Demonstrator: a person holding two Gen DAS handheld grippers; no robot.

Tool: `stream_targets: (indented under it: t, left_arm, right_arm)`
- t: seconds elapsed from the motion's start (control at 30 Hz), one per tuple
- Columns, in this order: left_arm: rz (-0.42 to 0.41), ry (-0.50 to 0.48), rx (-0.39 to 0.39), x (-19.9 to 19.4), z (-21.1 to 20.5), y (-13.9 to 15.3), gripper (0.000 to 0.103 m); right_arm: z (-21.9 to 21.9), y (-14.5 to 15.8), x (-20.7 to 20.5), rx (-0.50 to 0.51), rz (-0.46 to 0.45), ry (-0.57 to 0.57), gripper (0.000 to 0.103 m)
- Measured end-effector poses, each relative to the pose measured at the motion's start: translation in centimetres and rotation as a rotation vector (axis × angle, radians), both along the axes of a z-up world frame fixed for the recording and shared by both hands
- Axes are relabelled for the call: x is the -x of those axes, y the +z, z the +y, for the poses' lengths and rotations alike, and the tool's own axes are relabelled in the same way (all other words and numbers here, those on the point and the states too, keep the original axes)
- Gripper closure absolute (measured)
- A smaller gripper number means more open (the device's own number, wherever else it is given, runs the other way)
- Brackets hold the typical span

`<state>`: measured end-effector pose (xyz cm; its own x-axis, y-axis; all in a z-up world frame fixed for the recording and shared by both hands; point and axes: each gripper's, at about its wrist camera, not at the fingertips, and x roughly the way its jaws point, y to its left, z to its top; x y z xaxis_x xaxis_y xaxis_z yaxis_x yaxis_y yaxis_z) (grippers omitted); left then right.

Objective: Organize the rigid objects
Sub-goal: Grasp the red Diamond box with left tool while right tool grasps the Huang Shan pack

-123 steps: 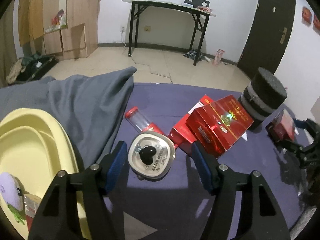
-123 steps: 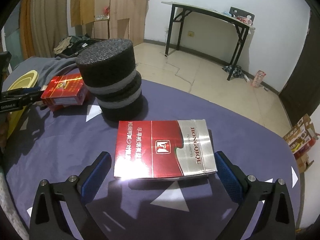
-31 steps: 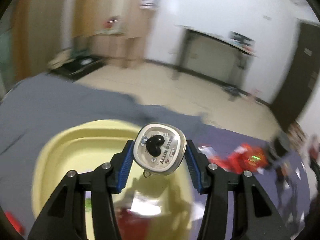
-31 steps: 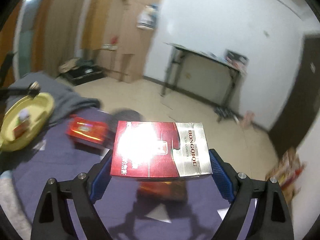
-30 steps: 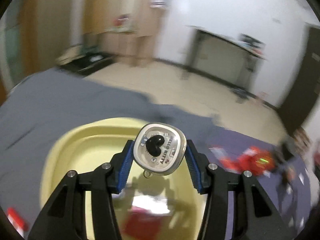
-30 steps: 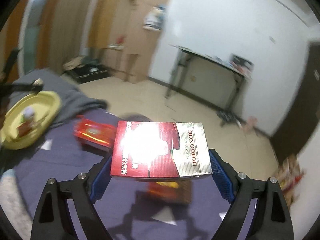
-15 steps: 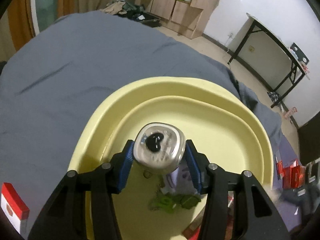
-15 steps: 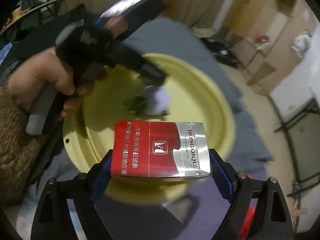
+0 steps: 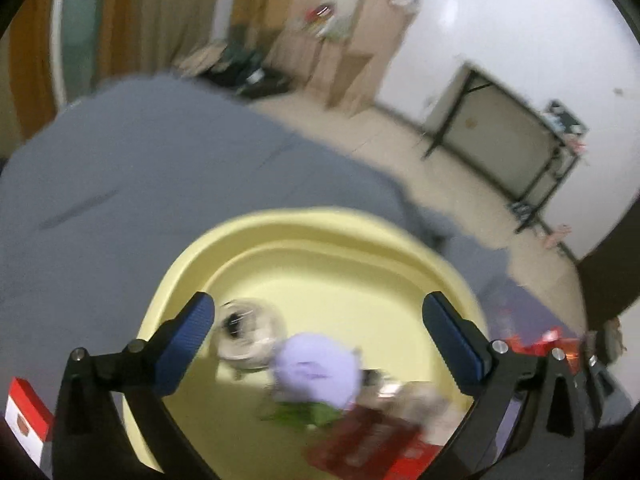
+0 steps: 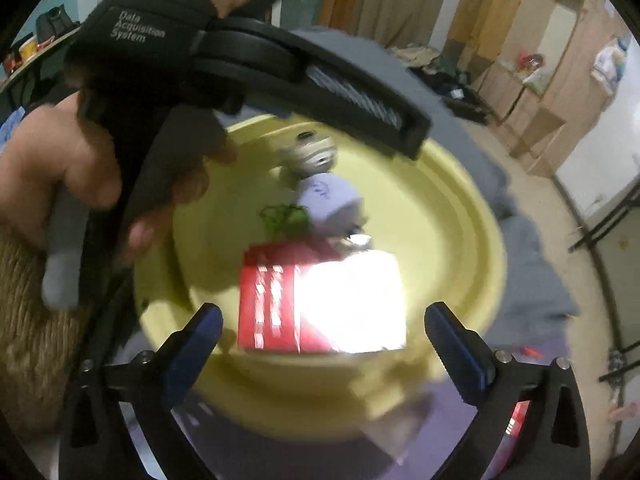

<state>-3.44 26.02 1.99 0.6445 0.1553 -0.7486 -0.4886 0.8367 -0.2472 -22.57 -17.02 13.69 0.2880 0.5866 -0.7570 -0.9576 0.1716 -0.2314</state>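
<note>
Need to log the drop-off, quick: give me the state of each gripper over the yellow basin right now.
Left gripper: open, jaws just opened, round silver case released into the yellow basin.
Right gripper: open, jaws just opened, red carton not gripped.

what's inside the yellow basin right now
Inside the yellow basin: a silver tin, a lavender plush, a red and silver carton. Whatever lies beneath the carton is covered.

Grey cloth (image 9: 132,184) covers the surface under and behind the basin, purple cloth (image 10: 248,440) at the near side. Beige tiled floor (image 9: 384,152) beyond. Black-legged folding table (image 9: 504,136) stands against the white wall (image 9: 520,32). Wooden cabinets (image 10: 552,80) with clutter on them, curtains (image 10: 384,4) further back.
</note>
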Motion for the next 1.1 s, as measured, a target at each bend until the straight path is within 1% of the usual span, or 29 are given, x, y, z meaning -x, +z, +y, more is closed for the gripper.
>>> stream_targets:
  t: [0.03,0.07,0.13,0.17,0.2,0.23,0.27,0.3,0.33,0.37,0.43,0.47,0.5,0.57,0.63,0.67,0.73,0.77,0.83,0.9,0.93,0.97,1.0,1.03,1.07,1.1]
  left_arm:
    - [-0.034,-0.018,-0.014,0.2,-0.6,0.9,0.0]
    - [-0.064,-0.049,-0.021,0.4,-1.5,1.9,0.0]
    - [-0.095,-0.122,-0.019,0.4,-3.4,3.1,0.0]
    - [-0.109,-0.162,-0.018,0.1,-4.5,3.7,0.0]
    - [-0.122,-0.192,-0.015,-0.1,-5.5,4.2,0.0]
    - [-0.135,-0.221,-0.008,-0.4,-6.5,4.5,0.0]
    - [-0.146,-0.257,0.002,-0.6,-7.7,4.9,0.0]
    - [-0.15,-0.292,0.009,-0.9,-8.8,5.1,0.0]
    - [-0.15,-0.332,0.015,-1.5,-10.3,5.2,0.0]
    - [-0.141,-0.368,0.017,-2.0,-11.8,5.2,0.0]
    - [-0.115,-0.425,0.024,-2.8,-14.4,5.5,0.0]
    - [-0.105,-0.454,0.025,-3.1,-15.9,5.6,0.0]
    - [-0.101,-0.477,0.012,-3.2,-17.4,5.7,0.0]
    - [-0.094,-0.574,-0.107,-2.9,-21.1,6.3,0.0]
    - [-0.095,-0.735,-0.27,-3.2,-25.6,6.3,0.0]
    - [-0.1,-0.834,-0.357,-3.2,-27.7,5.9,0.0]
    - [-0.074,-0.962,-0.506,-3.7,-30.6,4.4,0.0]
    - [-0.054,-1.019,-0.554,-4.0,-31.6,3.7,0.0]
    - [0.038,-1.101,-0.609,-5.7,-32.7,1.9,0.0]
    - [0.095,-1.142,-0.649,-6.7,-33.0,0.7,0.0]
    - [0.103,-1.153,-0.679,-7.3,-32.8,0.4,0.0]
    - [0.09,-1.167,-0.704,-7.8,-32.5,0.3,0.0]
    - [0.085,-1.197,-0.7,-8.1,-32.3,0.2,0.0]
    - [0.092,-1.244,-0.677,-8.5,-31.9,0.1,0.0]
    - [0.119,-1.28,-0.657,-9.1,-31.7,-0.2,0.0]
    - [0.15,-1.298,-0.65,-9.8,-31.5,-0.7,0.0]
  right_arm:
    - [-1.5,0.7,0.0,-0.008,-0.026,-0.012,0.001]
    - [-4.0,1.8,-0.3,-0.02,-0.064,-0.049,0.001]
    - [-7.8,3.4,-0.9,-0.035,-0.097,-0.13,0.0]
    - [-11.1,4.6,-1.7,-0.062,-0.115,-0.21,0.001]
    - [-13.4,5.4,-2.2,-0.085,-0.121,-0.266,0.0]
    - [-15.8,6.1,-2.7,-0.112,-0.122,-0.324,0.0]
    - [-19.4,6.8,-3.5,-0.15,-0.117,-0.419,0.0]
    - [-21.7,7.0,-4.0,-0.165,-0.114,-0.486,0.0]
    - [-23.8,6.9,-4.4,-0.172,-0.112,-0.547,0.0]
    - [-26.8,6.2,-5.0,-0.171,-0.102,-0.635,0.0]
    - [-30.0,4.7,-5.6,-0.177,-0.082,-0.712,0.0]
    - [-32.1,3.2,-6.0,-0.188,-0.063,-0.74,0.0]
    - [-33.1,2.2,-6.1,-0.194,-0.054,-0.758,0.0]
    - [-35.0,-0.6,-7.0,-0.201,-0.03,-0.81,0.0]
    - [-36.1,-2.3,-7.6,-0.218,-0.008,-0.836,0.0]
    - [-36.6,-3.2,-8.1,-0.232,-0.005,-0.86,0.0]
    - [-37.2,-4.5,-9.8,-0.245,0.02,-0.895,0.0]
    - [-37.3,-5.3,-10.7,-0.266,0.055,-0.91,0.0]
    - [-37.3,-5.9,-11.8,-0.285,0.099,-0.932,0.0]
    - [-37.7,-5.7,-12.2,-0.309,0.126,-0.964,0.0]
    - [-38.0,-5.4,-12.1,-0.321,0.139,-0.967,0.0]
    - [-38.3,-5.3,-12.3,-0.337,0.18,-0.973,0.0]
    - [-39.1,-5.2,-12.1,-0.343,0.209,-0.984,0.0]
    - [-39.3,-5.5,-12.3,-0.34,0.236,-0.993,0.0]
    - [-39.0,-5.5,-12.5,-0.327,0.244,-1.0,0.0]
    - [-38.7,-5.4,-12.6,-0.318,0.228,-0.999,0.0]
